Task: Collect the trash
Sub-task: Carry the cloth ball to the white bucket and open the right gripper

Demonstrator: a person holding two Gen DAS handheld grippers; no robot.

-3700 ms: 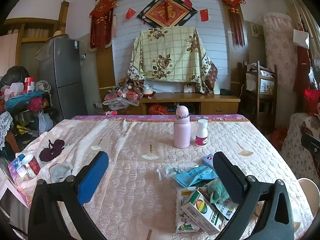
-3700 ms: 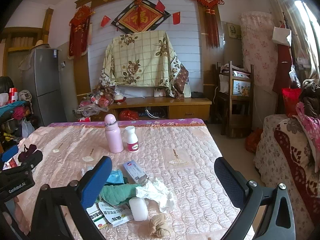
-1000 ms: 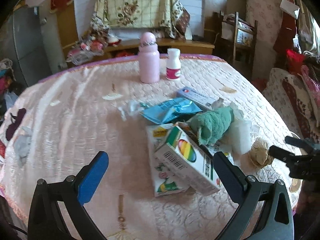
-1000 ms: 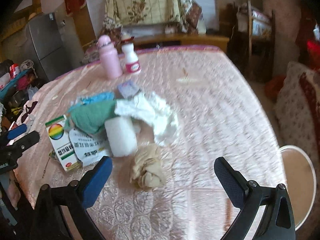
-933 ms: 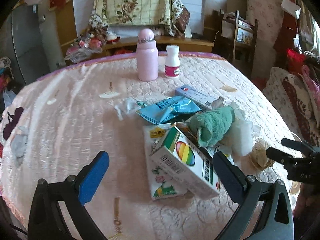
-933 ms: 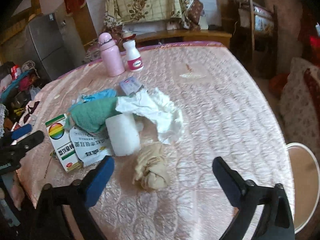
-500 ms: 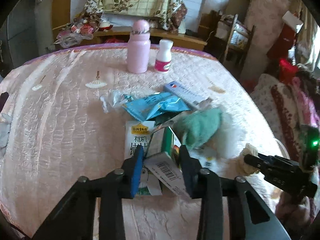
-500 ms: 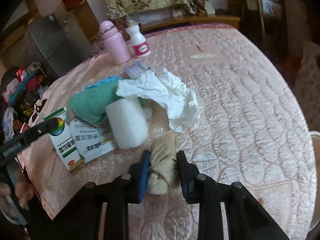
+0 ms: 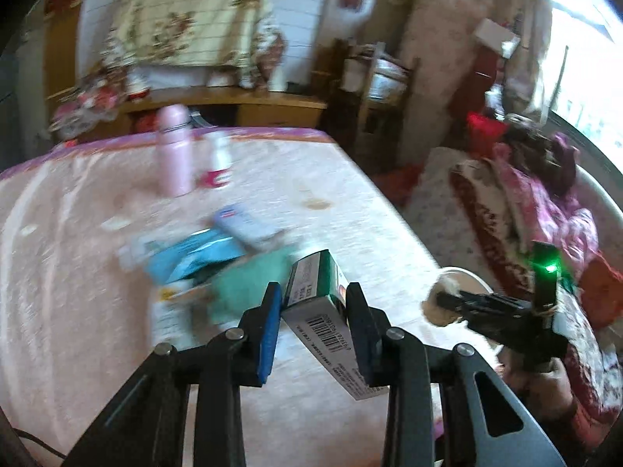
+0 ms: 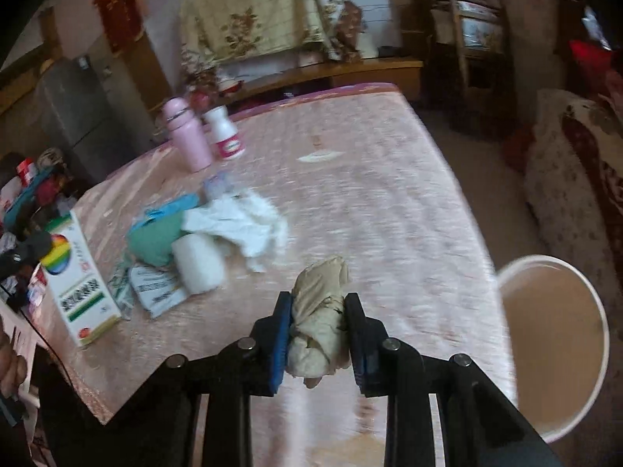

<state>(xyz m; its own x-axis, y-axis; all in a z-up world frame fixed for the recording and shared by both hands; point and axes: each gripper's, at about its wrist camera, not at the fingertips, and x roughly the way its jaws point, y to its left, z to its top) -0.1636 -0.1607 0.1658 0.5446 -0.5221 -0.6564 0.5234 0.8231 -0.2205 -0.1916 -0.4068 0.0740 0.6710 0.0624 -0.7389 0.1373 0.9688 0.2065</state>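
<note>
Your left gripper (image 9: 313, 311) is clamped on a green-and-white cardboard carton with a barcode (image 9: 325, 311), held above the pink quilted table (image 9: 78, 272). Your right gripper (image 10: 317, 329) pinches a crumpled beige cloth wad (image 10: 319, 311) near the table's right edge, beside a white round bin (image 10: 599, 311) on the floor. The remaining litter pile (image 10: 218, 233) lies toward the table's left side.
</note>
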